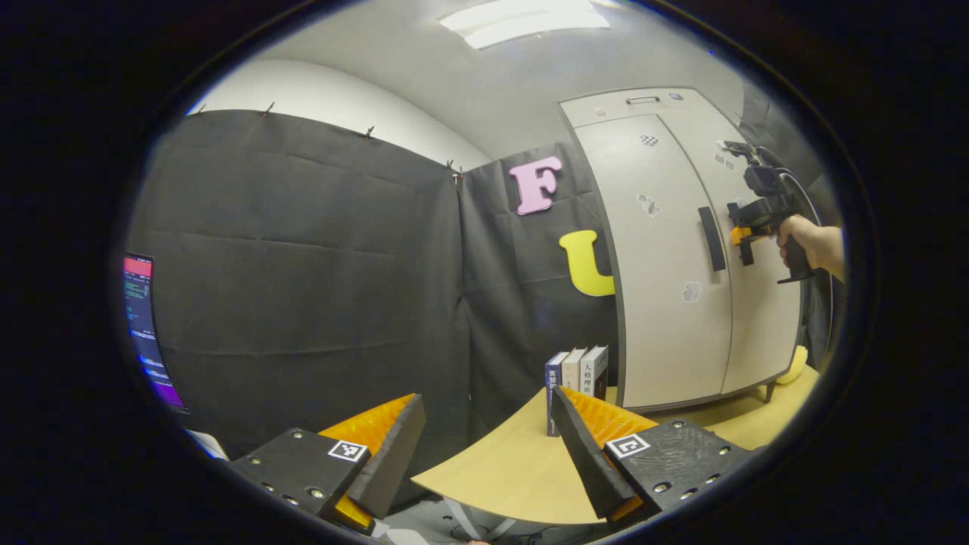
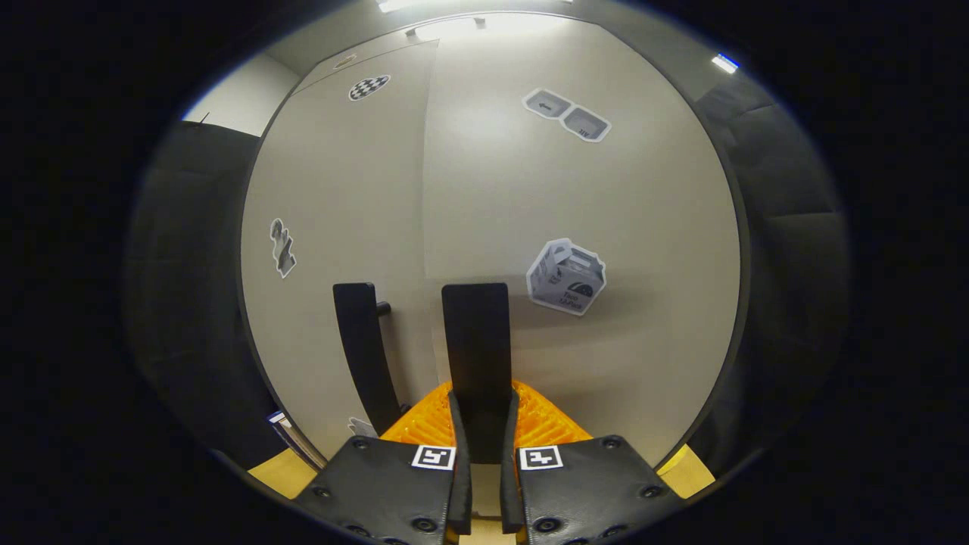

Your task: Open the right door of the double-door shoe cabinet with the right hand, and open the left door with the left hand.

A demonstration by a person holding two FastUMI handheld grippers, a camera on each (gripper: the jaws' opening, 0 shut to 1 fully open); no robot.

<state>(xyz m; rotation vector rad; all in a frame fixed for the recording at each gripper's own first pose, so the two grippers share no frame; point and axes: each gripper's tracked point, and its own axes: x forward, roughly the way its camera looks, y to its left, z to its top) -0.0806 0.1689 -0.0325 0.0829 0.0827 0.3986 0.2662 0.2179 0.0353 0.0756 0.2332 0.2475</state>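
Note:
The pale double-door shoe cabinet (image 1: 666, 318) stands on the table at the right, both doors looking closed. Its left door (image 2: 341, 166) and right door (image 2: 606, 189) each carry a dark vertical handle near the centre seam. In the right gripper view, the right door's handle (image 2: 475, 333) runs down between the fingers of my right gripper (image 2: 483, 431), which is shut on it. The left door's handle (image 2: 363, 348) stands free beside it. From the left gripper view, the right gripper (image 1: 738, 231) sits at the handles in a person's hand (image 1: 814, 242). My left gripper (image 1: 486, 397) is open, low and well back from the cabinet.
Three upright books (image 1: 577, 375) stand on the tan table (image 1: 515, 469) just left of the cabinet. A lit monitor (image 1: 144, 325) is at the far left. Stickers dot the doors. Black cloth walls close in the booth behind and beside the cabinet.

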